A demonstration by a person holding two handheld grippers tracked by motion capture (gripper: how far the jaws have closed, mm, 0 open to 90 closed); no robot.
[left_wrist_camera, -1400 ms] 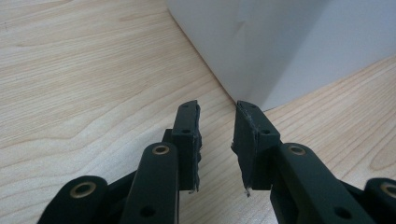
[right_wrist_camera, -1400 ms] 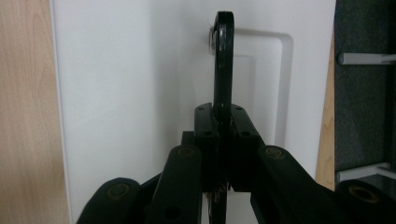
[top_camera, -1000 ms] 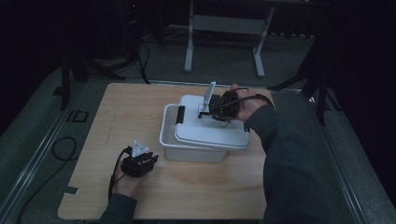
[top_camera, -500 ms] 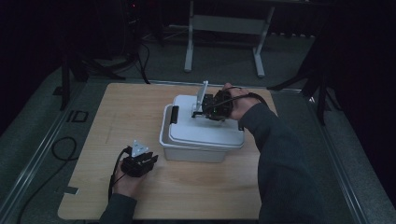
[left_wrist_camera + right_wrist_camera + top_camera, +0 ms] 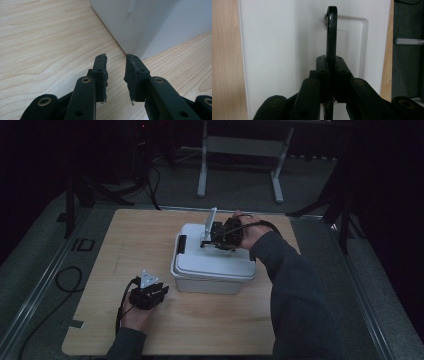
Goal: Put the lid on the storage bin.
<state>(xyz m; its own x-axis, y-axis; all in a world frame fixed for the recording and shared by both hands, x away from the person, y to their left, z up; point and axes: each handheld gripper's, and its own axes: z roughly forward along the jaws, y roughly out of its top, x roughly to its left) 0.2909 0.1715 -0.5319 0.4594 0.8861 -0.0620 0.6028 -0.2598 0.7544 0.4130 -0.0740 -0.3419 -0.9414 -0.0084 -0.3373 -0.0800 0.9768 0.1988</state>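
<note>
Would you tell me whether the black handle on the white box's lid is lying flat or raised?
Raised. The handle stands up from its recess in the lid, clamped between the right gripper jaws.

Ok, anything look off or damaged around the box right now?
Nothing spilled or broken. The white box sits square on the table with its lid on. The right gripper is shut on the black handle, which stands upright. The left gripper rests open beside the box.
</note>
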